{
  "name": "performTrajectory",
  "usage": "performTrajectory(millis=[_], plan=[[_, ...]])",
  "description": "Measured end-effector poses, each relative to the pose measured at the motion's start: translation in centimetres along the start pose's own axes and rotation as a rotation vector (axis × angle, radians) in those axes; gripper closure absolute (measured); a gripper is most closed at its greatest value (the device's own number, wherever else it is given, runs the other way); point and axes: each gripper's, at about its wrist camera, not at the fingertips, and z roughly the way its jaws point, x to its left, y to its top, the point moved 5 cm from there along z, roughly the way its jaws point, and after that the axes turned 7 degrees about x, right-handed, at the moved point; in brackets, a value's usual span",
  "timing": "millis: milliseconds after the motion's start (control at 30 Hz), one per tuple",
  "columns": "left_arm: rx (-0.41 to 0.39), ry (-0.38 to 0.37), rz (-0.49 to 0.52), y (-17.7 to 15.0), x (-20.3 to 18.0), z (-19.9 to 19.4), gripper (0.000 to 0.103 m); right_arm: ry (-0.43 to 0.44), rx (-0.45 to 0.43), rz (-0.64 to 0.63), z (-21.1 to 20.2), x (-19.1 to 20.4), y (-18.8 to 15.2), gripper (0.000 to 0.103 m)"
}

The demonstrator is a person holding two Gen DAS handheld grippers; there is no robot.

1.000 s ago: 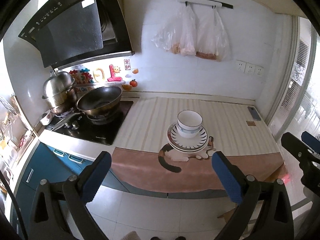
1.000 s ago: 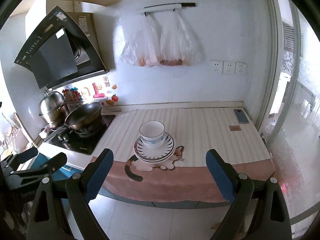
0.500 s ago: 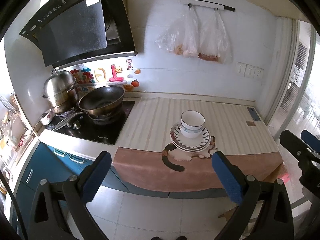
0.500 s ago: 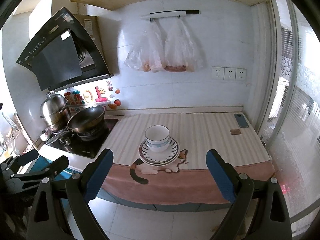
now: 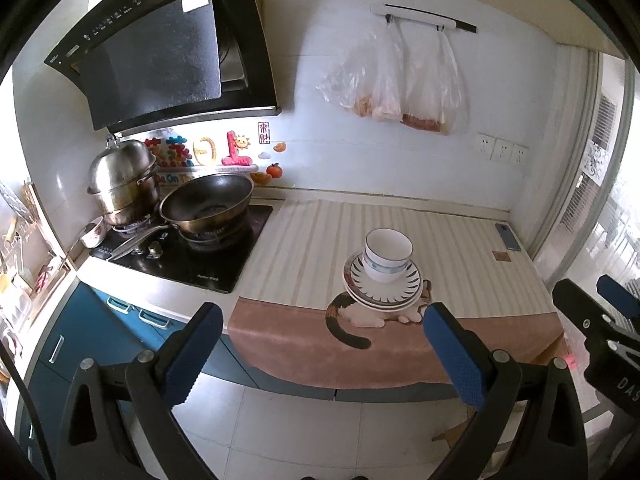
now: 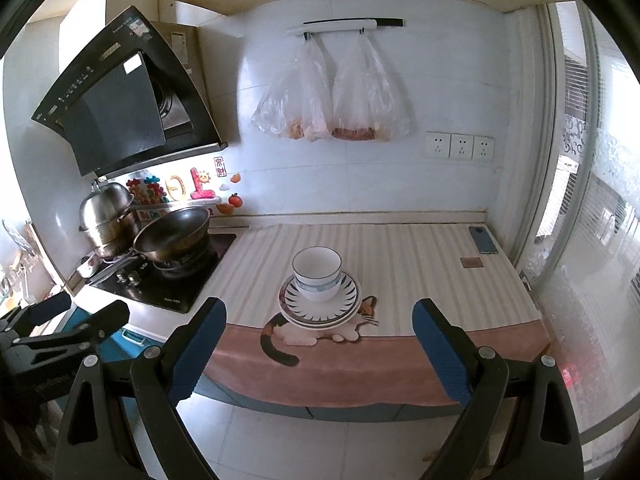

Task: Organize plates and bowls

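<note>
Fingers, left gripper (image 5: 320, 352): blue pads spread wide, nothing between them; held out over the floor, short of the worktop edge.
Fingers, right gripper (image 6: 318, 354): also spread wide and empty, likewise short of the worktop edge, lined up roughly with the dish stack.
Bowl (image 6: 317, 274): white with a blue band, upright, sitting on top of the plates.
Plates (image 6: 320, 308): small stack, the top one with dark radiating stripes; resting on the mat near the worktop's front edge.
Mat (image 6: 376, 364): striped cream with a pink front border and a cat picture; the plates partly cover the cat.
Worktop (image 5: 160, 284): hob on its left part carrying a wok (image 5: 208, 204) and a steel pot (image 5: 122, 178).
Writing: small print on the hob's front edge, too small to read; "Be On" legible on the wall decoration behind the wok; a red-character sticker beside it.
Wall: two plastic bags (image 6: 332, 96) hanging from a rail; three sockets to the right.
Phone (image 6: 483, 239): flat at the worktop's far right.
</note>
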Motion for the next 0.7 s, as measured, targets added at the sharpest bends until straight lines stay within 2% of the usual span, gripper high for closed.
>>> performTrajectory(millis=[500,700], plan=[[0.003,-0.004,-0.001,0.15,-0.1,0.02,0.0,0.006,0.013,0.002,0.66,-0.1,-0.17,0.006],[-0.008,0.023,0.022,0.41,-0.03,0.03,0.0,0.003,0.012,0.004,0.8,-0.19,-0.05,0.006]])
